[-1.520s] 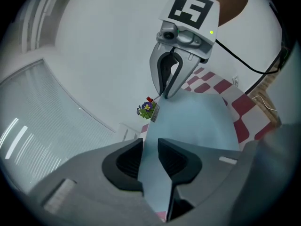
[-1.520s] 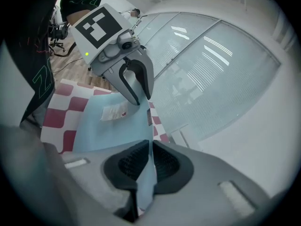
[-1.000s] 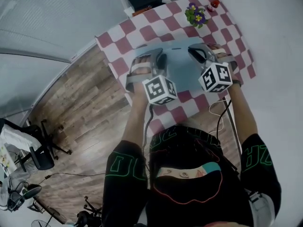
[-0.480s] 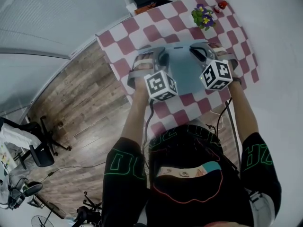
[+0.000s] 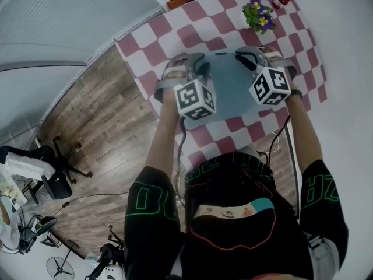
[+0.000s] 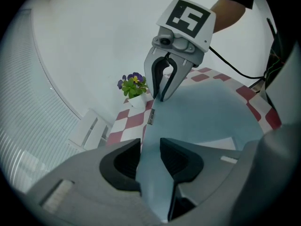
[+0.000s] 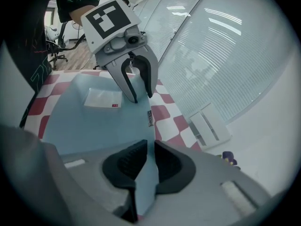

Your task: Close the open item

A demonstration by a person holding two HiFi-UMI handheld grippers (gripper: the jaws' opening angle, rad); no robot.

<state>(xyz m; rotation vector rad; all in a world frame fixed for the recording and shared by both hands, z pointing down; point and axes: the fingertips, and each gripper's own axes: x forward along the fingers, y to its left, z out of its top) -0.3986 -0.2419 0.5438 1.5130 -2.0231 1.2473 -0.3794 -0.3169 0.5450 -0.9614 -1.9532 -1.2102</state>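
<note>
I have both arms reaching out ahead of me over the checked table (image 5: 175, 31), forearms roughly parallel, and each gripper tips down and away toward the far side.

The thing to close, a pale blue cover (image 5: 233, 89), sits in the middle of the table between the two grippers. From the head view it looks low and close to flat. I cannot tell whether it is fully down.

My left gripper (image 5: 200, 72) is at the cover's far left corner, with its marker cube nearest me. In the left gripper view its jaws (image 6: 150, 161) straddle the cover's (image 6: 202, 117) far edge. They have just been opening, the pads stand a little apart, and the thin edge runs between them.

My right gripper (image 5: 245, 60) mirrors it at the far right corner. Its jaws (image 7: 150, 166) have also just been opening. The gap is narrower, and the same edge of the cover (image 7: 94, 121) passes between the pads. A small tag (image 7: 149, 118) sits on that edge midway between the grippers. A white label (image 7: 102, 98) lies on the cover's surface close to the left gripper's tips.

A pot of purple and yellow flowers (image 5: 259, 16) stands beyond the cover, on the table's far right, well apart from it.
</note>
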